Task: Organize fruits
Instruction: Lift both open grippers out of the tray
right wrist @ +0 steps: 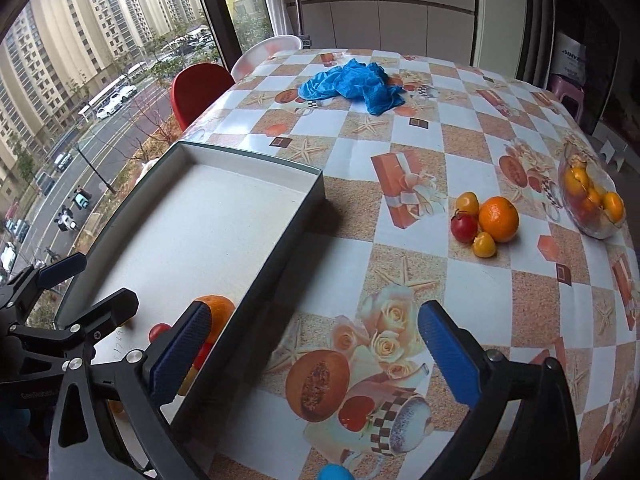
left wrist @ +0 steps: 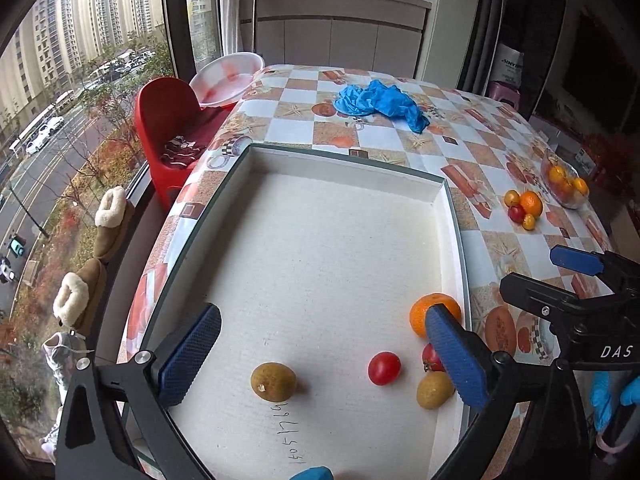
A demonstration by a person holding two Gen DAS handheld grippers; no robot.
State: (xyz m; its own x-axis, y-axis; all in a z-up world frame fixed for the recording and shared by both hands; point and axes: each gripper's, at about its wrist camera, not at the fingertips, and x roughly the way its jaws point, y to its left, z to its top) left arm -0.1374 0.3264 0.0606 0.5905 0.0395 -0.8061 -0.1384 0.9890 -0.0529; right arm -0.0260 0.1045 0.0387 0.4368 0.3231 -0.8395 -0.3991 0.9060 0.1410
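A shallow white box lid (left wrist: 320,240) lies on the table; it also shows in the right wrist view (right wrist: 208,216). In it lie an orange (left wrist: 434,310), a red tomato (left wrist: 384,368), a second red tomato (left wrist: 432,358) and two brown-yellow fruits (left wrist: 273,381) (left wrist: 434,390). My left gripper (left wrist: 324,354) is open and empty above them. My right gripper (right wrist: 314,354) is open and empty over the tablecloth right of the box. A loose pile with an orange (right wrist: 498,219), a red fruit (right wrist: 464,227) and two yellow fruits (right wrist: 484,245) (right wrist: 467,203) sits farther right.
A glass bowl (right wrist: 592,200) with more fruit stands near the table's right edge. Crumpled blue gloves (right wrist: 352,84) lie at the far side. A red chair (left wrist: 168,128) and a white basin (left wrist: 228,80) are beyond the left edge, by the window.
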